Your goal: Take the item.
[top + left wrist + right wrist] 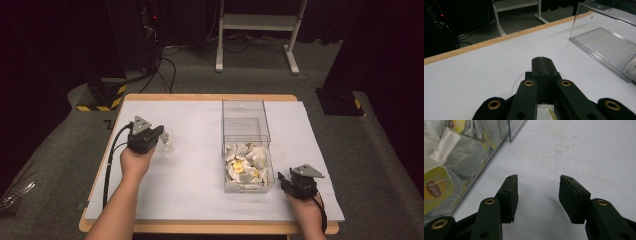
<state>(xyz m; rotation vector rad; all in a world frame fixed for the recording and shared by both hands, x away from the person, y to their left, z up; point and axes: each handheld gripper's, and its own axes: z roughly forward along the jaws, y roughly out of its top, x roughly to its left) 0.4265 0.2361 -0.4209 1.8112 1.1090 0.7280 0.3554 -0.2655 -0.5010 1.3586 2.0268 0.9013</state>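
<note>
A small clear glass (pixel 169 145) stands on the white table mat left of centre. My left gripper (pixel 162 136) hovers right over it, tilted down, jaws shut. In the left gripper view the gripper (pixel 542 60) has its tips pressed together with nothing visible between them, and the glass rim (pixel 517 83) curves around beneath. A pale, yellowish item (pixel 546 112) shows below between the arms; I cannot tell what it is. A clear plastic box (pixel 243 102) holds several tea bags (pixel 246 168) at its near end. My right gripper (pixel 281 179) rests open beside that box; its jaws (pixel 539 182) are empty above the mat.
The box (pixel 604 42) has an empty far half. Tea bags (pixel 439 187) with yellow tags press against the box wall (pixel 510 132) left of the right gripper. The table's wooden edge (pixel 499 40) runs behind. Cables, a black stand and a white frame occupy the floor beyond.
</note>
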